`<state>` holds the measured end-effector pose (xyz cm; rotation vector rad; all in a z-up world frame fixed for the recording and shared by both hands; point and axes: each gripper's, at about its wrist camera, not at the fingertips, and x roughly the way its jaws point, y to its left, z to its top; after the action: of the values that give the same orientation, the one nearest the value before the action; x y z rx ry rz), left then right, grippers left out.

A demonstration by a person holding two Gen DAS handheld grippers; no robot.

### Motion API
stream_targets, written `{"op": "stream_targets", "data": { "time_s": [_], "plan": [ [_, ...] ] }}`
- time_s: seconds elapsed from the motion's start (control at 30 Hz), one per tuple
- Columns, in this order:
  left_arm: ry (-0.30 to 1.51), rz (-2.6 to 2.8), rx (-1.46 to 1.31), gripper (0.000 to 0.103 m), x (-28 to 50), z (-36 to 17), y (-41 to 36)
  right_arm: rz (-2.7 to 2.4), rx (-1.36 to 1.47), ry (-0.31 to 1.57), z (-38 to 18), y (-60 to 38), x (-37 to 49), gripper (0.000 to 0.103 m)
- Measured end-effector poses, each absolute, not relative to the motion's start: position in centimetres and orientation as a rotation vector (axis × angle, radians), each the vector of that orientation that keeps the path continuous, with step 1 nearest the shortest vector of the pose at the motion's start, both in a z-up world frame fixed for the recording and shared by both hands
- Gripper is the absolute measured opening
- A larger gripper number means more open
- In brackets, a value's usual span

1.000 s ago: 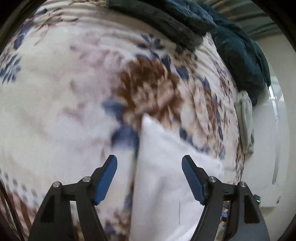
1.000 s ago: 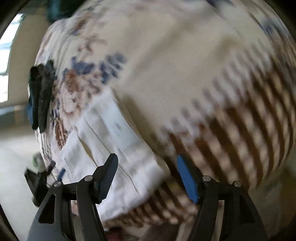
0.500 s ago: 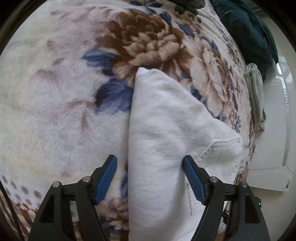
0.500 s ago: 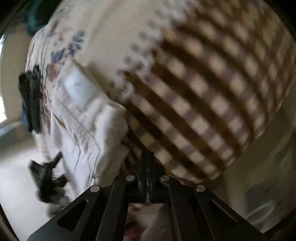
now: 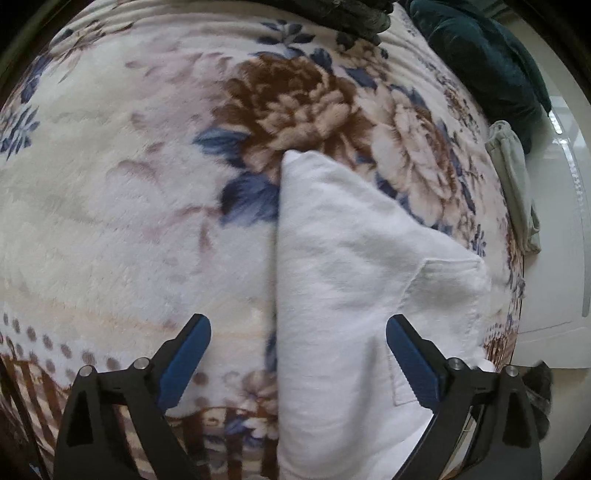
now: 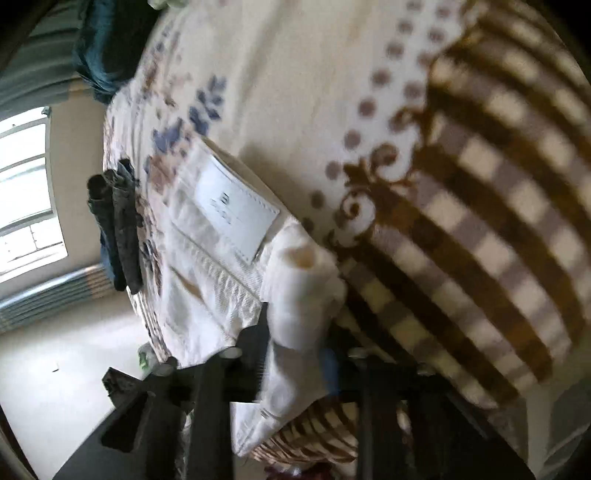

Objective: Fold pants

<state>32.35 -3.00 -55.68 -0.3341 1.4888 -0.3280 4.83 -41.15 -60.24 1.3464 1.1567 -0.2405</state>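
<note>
White pants (image 5: 343, 266) lie folded on a floral blanket (image 5: 129, 177). In the left wrist view they run from the middle down to the bottom edge, back pocket at the right. My left gripper (image 5: 297, 354) is open just above the pants, its blue pads either side of the near end. In the right wrist view the pants (image 6: 221, 236) show their waistband and a white label. My right gripper (image 6: 295, 350) is shut on a bunched corner of the waistband near the bed's edge.
Dark folded clothes (image 6: 114, 229) lie beyond the pants at the bed's edge; dark clothes (image 5: 347, 14) also at the top of the left wrist view. A teal cover (image 5: 487, 62) and a grey-green garment (image 5: 513, 184) lie at the right edge. The floor (image 6: 55, 350) lies below.
My right gripper was open a second ago, shut empty half a second ago, and now grips the pants' waistband corner. The left gripper stayed open and shifted slightly over the pants.
</note>
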Motion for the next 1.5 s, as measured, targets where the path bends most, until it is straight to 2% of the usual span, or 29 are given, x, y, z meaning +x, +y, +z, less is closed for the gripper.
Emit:
{"op": "stream_targets", "data": {
  "time_s": [0.13,0.23,0.27,0.3,0.33,0.4,0.43,0.63,0.7,0.77,0.87,0.97,1.03,1.1,1.13,1.2,1.3,1.5],
  "plan": [
    [1.514,-0.336,-0.359,0.097,32.3,-56.5,-2.7,-0.274,1.285,1.202,-57.6,-41.3,2.9,0.017],
    [1.528,-0.352,-0.357,0.097,32.7,-57.2,-3.1,-0.288,1.289,1.242,-59.5,-41.2,2.5,0.020],
    [1.533,-0.357,-0.357,0.097,32.9,-57.3,-3.2,-0.277,1.305,1.255,-60.4,-41.3,2.8,0.028],
    [1.540,-0.367,-0.365,0.097,33.1,-57.6,-3.4,-0.267,1.333,1.254,-61.3,-41.5,2.8,0.041],
    [1.544,-0.375,-0.377,0.097,33.3,-57.7,-3.5,-0.262,1.357,1.243,-61.8,-41.7,2.6,0.047],
    [1.551,-0.387,-0.403,0.097,33.6,-58.1,-3.6,-0.211,1.426,1.173,-62.4,-41.7,2.1,0.071],
    [1.555,-0.397,-0.417,0.097,33.6,-58.3,-3.6,-0.183,1.450,1.151,-62.6,-41.5,1.8,0.075],
    [1.552,-0.426,-0.473,0.097,33.5,-59.0,-3.5,0.020,1.512,1.187,-65.7,-38.3,2.4,0.077],
    [1.554,-0.440,-0.493,0.097,33.3,-59.2,-3.6,0.069,1.482,1.181,-66.6,-37.1,4.2,0.084],
    [1.559,-0.467,-0.510,0.097,33.1,-59.2,-3.8,0.071,1.458,1.161,-67.5,-36.6,6.1,0.086],
    [1.590,-0.546,-0.547,0.097,32.2,-58.8,-4.7,0.051,1.466,1.105,-67.6,-36.4,7.9,0.086],
    [1.601,-0.573,-0.466,0.097,31.2,-59.1,-6.2,0.029,1.471,1.054,-67.2,-36.1,8.6,0.086],
    [1.575,-0.563,-0.417,0.089,30.9,-59.1,-6.9,0.003,1.483,1.036,-67.7,-35.9,8.6,0.084],
    [1.548,-0.555,-0.395,0.065,31.0,-58.5,-7.1,-0.037,1.461,1.048,-67.6,-35.8,8.7,0.066],
    [1.529,-0.554,-0.380,0.059,30.8,-57.9,-7.1,-0.048,1.446,1.052,-67.3,-35.7,8.7,0.062],
    [1.507,-0.563,-0.379,0.042,30.6,-57.1,-6.8,-0.060,1.421,1.051,-66.3,-35.6,8.7,0.051],
    [1.478,-0.576,-0.355,0.032,29.7,-55.1,-6.6,-0.072,1.370,1.061,-64.5,-35.4,9.1,0.047],
    [1.457,-0.590,-0.381,0.029,29.1,-50.4,-6.4,-0.043,1.361,1.035,-60.7,-35.3,9.2,0.042]
  ]
}}
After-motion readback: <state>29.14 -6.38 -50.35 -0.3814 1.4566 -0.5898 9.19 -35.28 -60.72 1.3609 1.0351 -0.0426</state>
